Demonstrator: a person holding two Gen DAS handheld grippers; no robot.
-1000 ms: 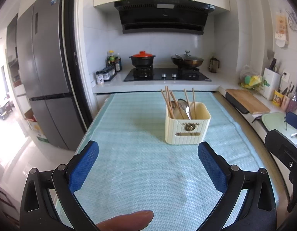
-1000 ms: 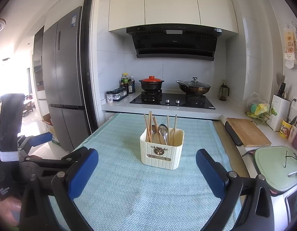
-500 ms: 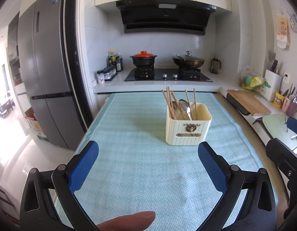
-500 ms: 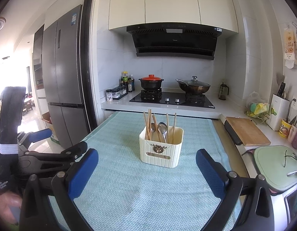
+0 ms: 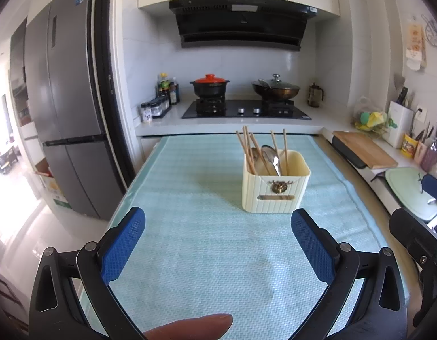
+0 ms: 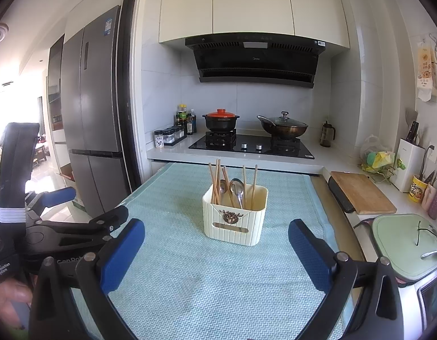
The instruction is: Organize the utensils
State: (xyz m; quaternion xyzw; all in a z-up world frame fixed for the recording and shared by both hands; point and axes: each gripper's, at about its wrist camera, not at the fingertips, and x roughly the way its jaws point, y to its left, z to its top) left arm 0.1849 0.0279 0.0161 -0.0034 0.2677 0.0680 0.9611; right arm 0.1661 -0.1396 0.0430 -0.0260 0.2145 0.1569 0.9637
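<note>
A cream ribbed utensil holder [image 5: 275,182] stands upright on a pale green textured mat [image 5: 207,243] that covers the table, a little right of centre in the left wrist view and near the middle in the right wrist view. Wooden chopsticks [image 5: 248,148] lean in its left side, two more stand straighter toward the right, and metal spoons [image 6: 237,189] rest between them, bowls up. A small dark ornament and a slot mark the holder's front wall. The left gripper [image 5: 218,245] hovers over the near part of the mat with its blue-padded fingers [image 5: 123,245] spread wide and nothing between them; a fingertip of the person shows at the bottom edge. The right gripper [image 6: 217,250] is likewise wide open and empty, aimed at the holder from slightly to the right, with the left gripper's black frame visible at its left. Neither tool touches the holder. Beyond the mat, a black stove [image 6: 252,144] carries a dark pot with an orange lid [image 6: 220,120] and a lidded wok [image 6: 283,126] beneath a black range hood. A steel refrigerator [image 5: 65,107] stands at left; a wooden cutting board [image 6: 361,192] lies on the counter at right.
</note>
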